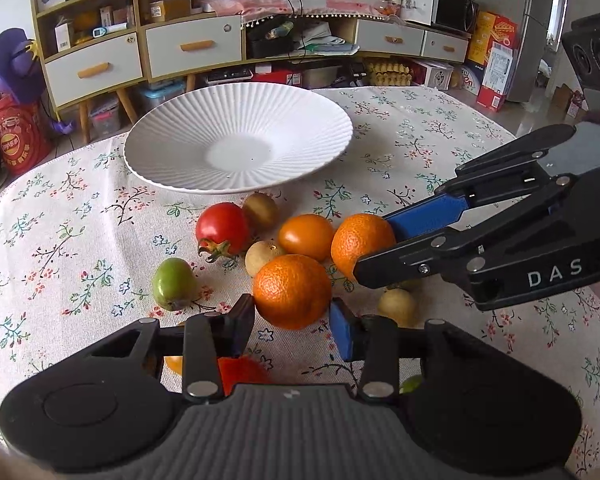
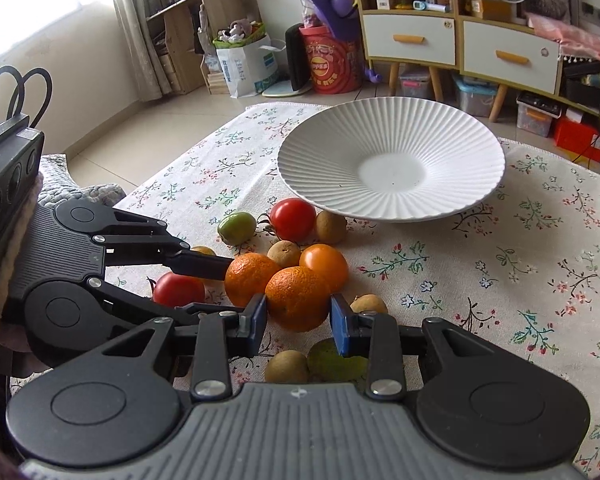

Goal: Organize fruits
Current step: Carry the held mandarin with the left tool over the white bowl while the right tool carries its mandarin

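Note:
A pile of fruit lies on the floral tablecloth in front of an empty white ribbed plate [image 1: 172, 136] [image 2: 312, 176]. My left gripper [image 1: 294, 322] is open, with a mandarin [image 1: 292, 290] [image 2: 246, 278] between its fingertips. My right gripper [image 2: 298, 320] [image 1: 374, 246] is open around a second mandarin [image 2: 298, 298] [image 1: 360, 244]. Around them lie a smooth orange fruit [image 1: 306, 237] [image 2: 324, 266], a red tomato [image 1: 222, 228] [image 2: 293, 218], another tomato [image 2: 178, 289], a green fruit [image 1: 173, 283] [image 2: 236, 227] and several small brown fruits [image 1: 260, 210].
The table edge [image 2: 180, 160] runs along the left of the right wrist view, with floor beyond. Cabinets with drawers [image 1: 192, 46], storage boxes and a red barrel [image 2: 328, 62] stand behind the table. Bare cloth [image 2: 520, 264] lies right of the pile.

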Demonstrator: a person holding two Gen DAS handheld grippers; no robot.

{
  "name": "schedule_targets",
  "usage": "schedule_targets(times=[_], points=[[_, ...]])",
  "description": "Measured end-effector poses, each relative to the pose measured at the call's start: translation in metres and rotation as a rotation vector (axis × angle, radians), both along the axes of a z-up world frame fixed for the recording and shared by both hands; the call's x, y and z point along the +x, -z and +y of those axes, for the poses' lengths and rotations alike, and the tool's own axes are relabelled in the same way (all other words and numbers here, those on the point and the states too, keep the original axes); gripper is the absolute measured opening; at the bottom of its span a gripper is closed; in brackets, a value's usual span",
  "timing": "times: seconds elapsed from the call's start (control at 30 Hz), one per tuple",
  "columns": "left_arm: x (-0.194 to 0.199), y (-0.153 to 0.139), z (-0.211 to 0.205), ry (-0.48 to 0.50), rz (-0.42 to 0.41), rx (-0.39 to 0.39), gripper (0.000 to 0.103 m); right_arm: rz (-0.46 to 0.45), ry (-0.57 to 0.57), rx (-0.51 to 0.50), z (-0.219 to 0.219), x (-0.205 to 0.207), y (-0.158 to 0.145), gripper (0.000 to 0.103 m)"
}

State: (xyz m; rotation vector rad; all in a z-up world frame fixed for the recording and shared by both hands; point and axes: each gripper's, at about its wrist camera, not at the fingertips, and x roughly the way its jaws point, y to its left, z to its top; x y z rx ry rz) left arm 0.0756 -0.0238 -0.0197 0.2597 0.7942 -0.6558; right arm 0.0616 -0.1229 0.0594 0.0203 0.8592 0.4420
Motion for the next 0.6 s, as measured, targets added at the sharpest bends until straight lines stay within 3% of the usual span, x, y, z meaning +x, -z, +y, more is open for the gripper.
schedule_targets(times=[0.37,0.5,0.6], points=[[0.005,-0.024,-0.002,-0.025,-0.013,-0.049,0.029,-0.054,0.062,0.014,-0.006,0.010,-0.017,0.031],[0.009,-0.035,-0.007,-0.038,-0.034,-0.079,0.005,-0.071,0.091,0.033,-0.009,0.018,-0.021,0.031],[0.008,-0.032,-0.013,-0.018,-0.043,-0.038,0.006,-0.062,0.125,0.042,-0.013,0.023,-0.018,0.031]])
